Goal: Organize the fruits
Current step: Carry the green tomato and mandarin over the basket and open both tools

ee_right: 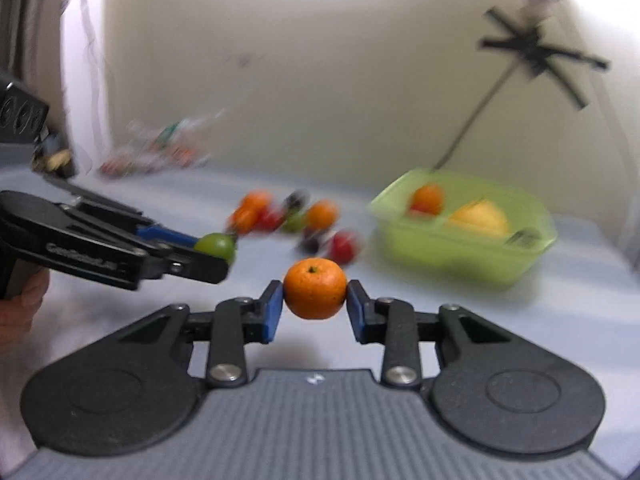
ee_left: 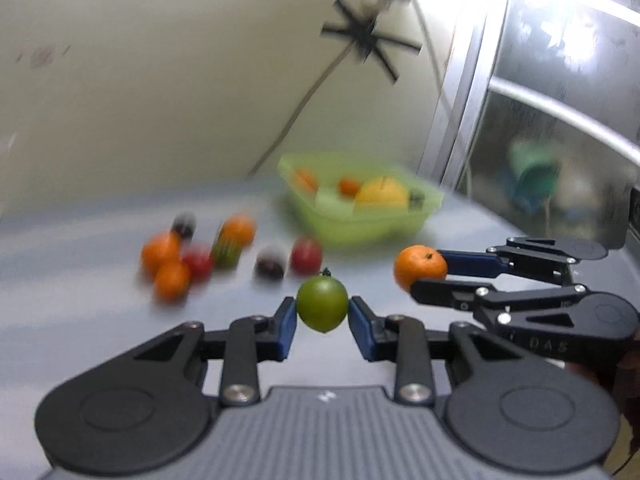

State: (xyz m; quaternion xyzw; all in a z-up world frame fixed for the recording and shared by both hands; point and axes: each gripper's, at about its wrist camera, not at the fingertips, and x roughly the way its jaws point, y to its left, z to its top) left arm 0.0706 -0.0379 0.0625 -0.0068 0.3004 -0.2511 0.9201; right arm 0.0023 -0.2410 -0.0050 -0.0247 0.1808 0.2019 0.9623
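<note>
My left gripper is shut on a green lime and holds it above the table. It also shows in the right wrist view with the lime. My right gripper is shut on an orange mandarin; it also shows in the left wrist view with the mandarin. A light green tub sits behind, holding a yellow fruit and small orange fruits. Several loose fruits lie on the table, left of the tub.
A pale grey table carries everything. A cream wall stands behind, with a black taped cross and cable. A metal-framed window is to the right. Blurred clutter lies at the far left wall.
</note>
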